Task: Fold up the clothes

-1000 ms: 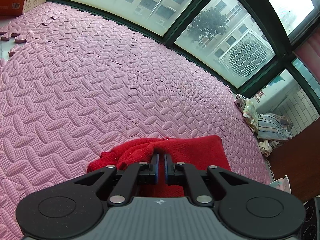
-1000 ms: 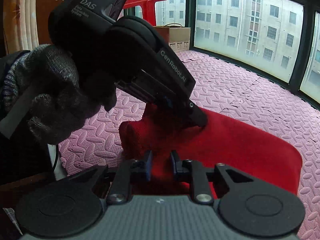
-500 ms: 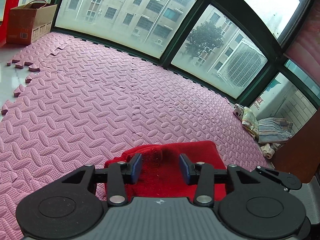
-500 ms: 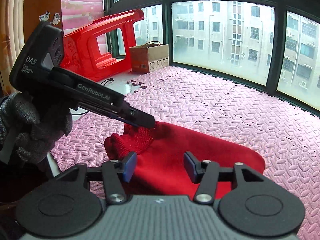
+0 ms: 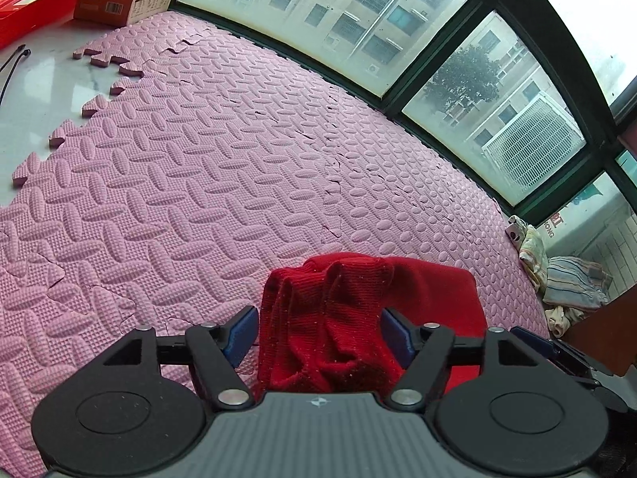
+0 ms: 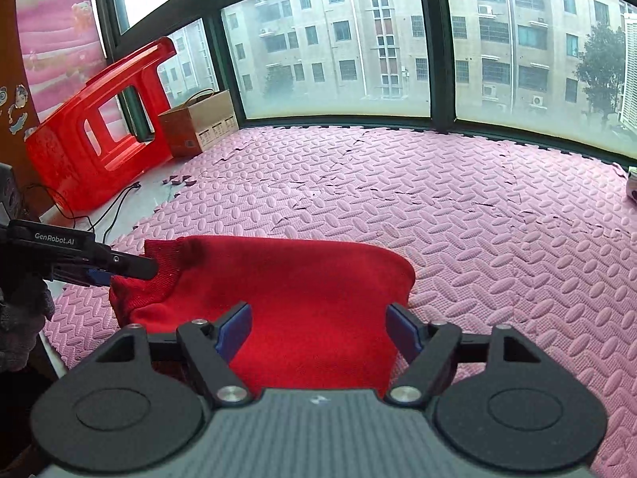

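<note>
A red knitted garment [image 5: 358, 310] lies folded into a compact bundle on the pink foam mat [image 5: 223, 183]. My left gripper [image 5: 320, 332] is open, its blue pads either side of the bunched ribbed end, not clamping it. In the right wrist view the garment [image 6: 302, 290] lies flat and folded. My right gripper [image 6: 316, 332] is open above its near edge. The left gripper also shows in the right wrist view [image 6: 131, 269], its tip at the garment's left corner.
A red plastic stool [image 6: 99, 127] lies tipped at the far left beside a cardboard box [image 6: 199, 121] and a black cable [image 6: 115, 207]. A pile of other clothes [image 5: 565, 275] sits at the mat's right edge. Windows [image 6: 334, 40] line the far side.
Both grippers were shut on the red garment a second ago; both have opened wide and let it go. Both have pulled back a little and the garment rests on the mat.
</note>
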Demonstrator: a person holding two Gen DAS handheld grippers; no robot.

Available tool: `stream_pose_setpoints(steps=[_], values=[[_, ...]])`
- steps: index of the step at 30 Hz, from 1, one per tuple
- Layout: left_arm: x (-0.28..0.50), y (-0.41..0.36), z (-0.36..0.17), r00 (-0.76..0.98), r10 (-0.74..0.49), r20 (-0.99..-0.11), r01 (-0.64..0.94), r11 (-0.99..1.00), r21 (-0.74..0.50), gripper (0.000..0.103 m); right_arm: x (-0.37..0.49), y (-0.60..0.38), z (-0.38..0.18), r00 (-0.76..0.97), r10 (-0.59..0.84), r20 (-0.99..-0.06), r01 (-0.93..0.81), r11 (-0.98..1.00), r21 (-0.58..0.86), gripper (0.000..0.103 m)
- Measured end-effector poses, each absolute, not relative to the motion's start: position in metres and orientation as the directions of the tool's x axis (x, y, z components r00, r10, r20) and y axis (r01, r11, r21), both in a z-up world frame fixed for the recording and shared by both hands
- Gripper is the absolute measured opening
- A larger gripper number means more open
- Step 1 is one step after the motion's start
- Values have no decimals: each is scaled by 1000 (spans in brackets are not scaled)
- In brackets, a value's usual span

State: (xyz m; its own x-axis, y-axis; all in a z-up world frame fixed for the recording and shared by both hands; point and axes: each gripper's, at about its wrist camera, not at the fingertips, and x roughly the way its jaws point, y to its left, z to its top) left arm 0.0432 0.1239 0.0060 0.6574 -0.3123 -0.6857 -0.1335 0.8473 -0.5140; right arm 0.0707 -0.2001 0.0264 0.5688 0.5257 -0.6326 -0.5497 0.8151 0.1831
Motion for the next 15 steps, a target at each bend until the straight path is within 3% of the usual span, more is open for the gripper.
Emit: stream_pose_setpoints(steps=[2,6,12,15], values=[[45,125,4,650,-316,-691,-147,840,-522,79,77,-205,20,567,520,-639,-524,826,208,76],[50,126,-5,624,-320,-713,-179,830,-529,80,89,-213,12,556,521,-647,-482,837,259,76],[52,127,-13,606,-343,-717,-195,810,-553,78,102,-218,1,530,531,-661,-441,838,320,76],[54,126,-15,596,-361,-717,-191,804,-563,72,104,-219,-2,526,530,-665,-435,840,326,76]])
